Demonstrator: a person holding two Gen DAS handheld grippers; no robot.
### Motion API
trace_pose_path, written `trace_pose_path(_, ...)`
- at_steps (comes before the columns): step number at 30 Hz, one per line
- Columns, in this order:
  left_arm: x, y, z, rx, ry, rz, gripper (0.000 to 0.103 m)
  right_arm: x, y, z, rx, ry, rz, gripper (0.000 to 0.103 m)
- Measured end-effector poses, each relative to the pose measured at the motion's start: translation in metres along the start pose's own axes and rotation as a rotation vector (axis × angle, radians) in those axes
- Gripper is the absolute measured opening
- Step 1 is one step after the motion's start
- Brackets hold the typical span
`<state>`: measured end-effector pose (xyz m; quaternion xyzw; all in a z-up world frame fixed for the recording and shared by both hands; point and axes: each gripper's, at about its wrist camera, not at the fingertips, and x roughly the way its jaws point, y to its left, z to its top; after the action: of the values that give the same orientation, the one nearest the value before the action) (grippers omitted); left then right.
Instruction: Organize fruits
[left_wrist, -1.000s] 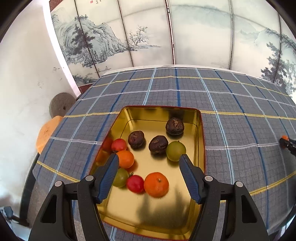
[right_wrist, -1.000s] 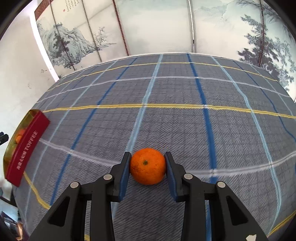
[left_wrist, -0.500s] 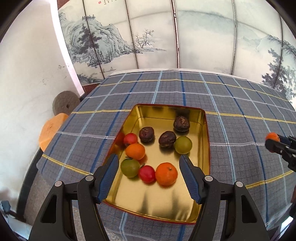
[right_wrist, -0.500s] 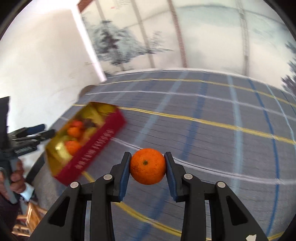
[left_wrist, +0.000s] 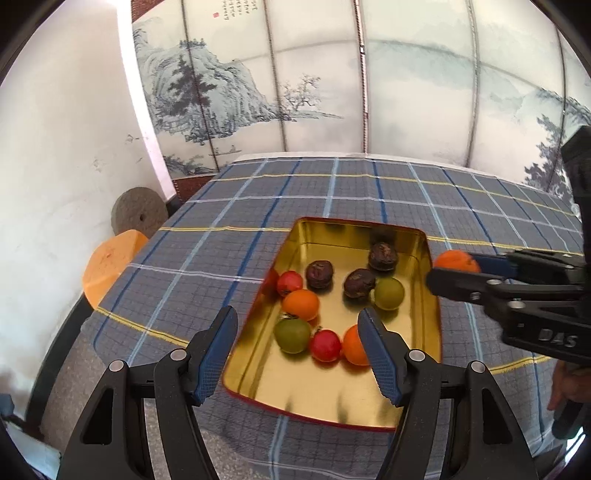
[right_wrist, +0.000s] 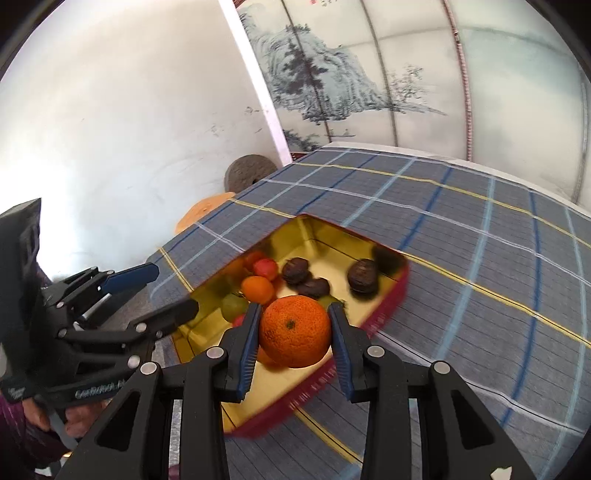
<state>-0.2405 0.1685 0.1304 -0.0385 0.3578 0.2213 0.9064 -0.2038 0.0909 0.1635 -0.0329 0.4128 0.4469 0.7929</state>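
A gold tin tray (left_wrist: 332, 391) with red outer walls sits on the checked tablecloth and holds several fruits: dark wrinkled ones (left_wrist: 319, 274), green ones (left_wrist: 291, 335), red ones (left_wrist: 325, 345) and orange ones (left_wrist: 301, 304). My right gripper (right_wrist: 294, 332) is shut on an orange tangerine (right_wrist: 294, 332) and holds it above the tray's (right_wrist: 384, 306) near right edge. In the left wrist view this tangerine (left_wrist: 454, 260) hangs by the tray's right rim. My left gripper (left_wrist: 297, 350) is open and empty above the tray's front left.
The blue-grey checked tablecloth (left_wrist: 229, 251) covers the table. An orange stool (left_wrist: 110, 262) and a round stone disc (left_wrist: 138, 216) stand beyond the table's left edge by the white wall. A painted screen (left_wrist: 332, 92) stands behind the table.
My right gripper has lifted the tangerine off the cloth and carried it left to the tray. My left gripper has drawn back and up from the tray.
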Motion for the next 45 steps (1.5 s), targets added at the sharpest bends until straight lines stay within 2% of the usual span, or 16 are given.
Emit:
trace_pose_path(3,-0.003,0.005,-0.002,0.0,-0.02,0.001,0.069,0.017,0.005,0.004,0.0,0.02,0.007,0.034)
trace_pose_path(6,-0.005,0.009,-0.003,-0.001,-0.027,0.026,0.079,0.032,0.006,0.008,0.001,0.035,0.006,0.034)
trace_pose_path(16,-0.009,0.022,-0.005,-0.008,-0.042,0.006,0.081,0.068,0.015,0.02,-0.016,0.072,-0.006,0.036)
trace_pose_path(19,-0.01,0.023,-0.005,-0.009,-0.049,0.006,0.081,0.065,0.016,0.022,-0.014,0.044,-0.005,0.036)
trace_pose_path(23,-0.012,0.026,-0.004,-0.017,-0.053,0.019,0.082,0.048,0.017,0.026,-0.017,-0.019,-0.007,0.053)
trace_pose_path(25,-0.014,0.027,-0.003,-0.023,-0.063,0.023,0.082,0.034,0.02,0.025,-0.024,-0.062,-0.021,0.055)
trace_pose_path(34,-0.041,0.026,0.003,-0.03,-0.144,0.004,0.088,-0.047,0.05,0.001,-0.148,-0.269,-0.154,0.082)
trace_pose_path(37,-0.052,0.025,0.006,-0.034,-0.167,-0.008,0.095,-0.066,0.058,-0.008,-0.183,-0.292,-0.18,0.085)
trace_pose_path(45,-0.078,0.022,0.011,-0.043,-0.203,-0.039,0.099,-0.103,0.06,-0.026,-0.191,-0.337,-0.214,0.088)
